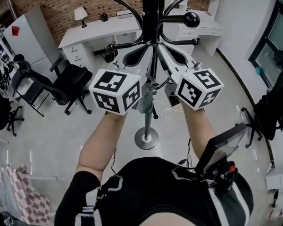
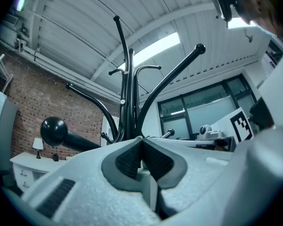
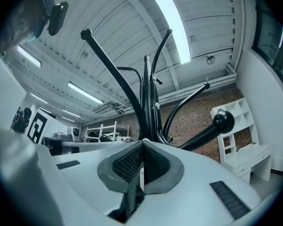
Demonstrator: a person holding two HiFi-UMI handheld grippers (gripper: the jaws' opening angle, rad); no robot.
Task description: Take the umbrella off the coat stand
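The black coat stand [image 1: 152, 13] rises straight in front of me, with curved arms ending in balls and a round base [image 1: 146, 138] on the floor. A grey-green folded bundle [image 1: 145, 102], which looks like the umbrella, hangs against the pole between my two grippers. My left gripper [image 1: 146, 47] and right gripper [image 1: 159, 46] both point up, their tips close to the pole where the arms branch. In the left gripper view the left gripper [image 2: 141, 139] is shut with nothing between its pads, below the stand [image 2: 127, 102]. The right gripper [image 3: 142, 141] is likewise shut and empty under the stand [image 3: 148, 102].
Black office chairs [image 1: 70, 86] stand at the left and another chair [image 1: 273, 107] at the right. A white desk [image 1: 99, 29] with a lamp runs along the brick wall behind the stand. A checked cloth [image 1: 23, 197] lies at the lower left.
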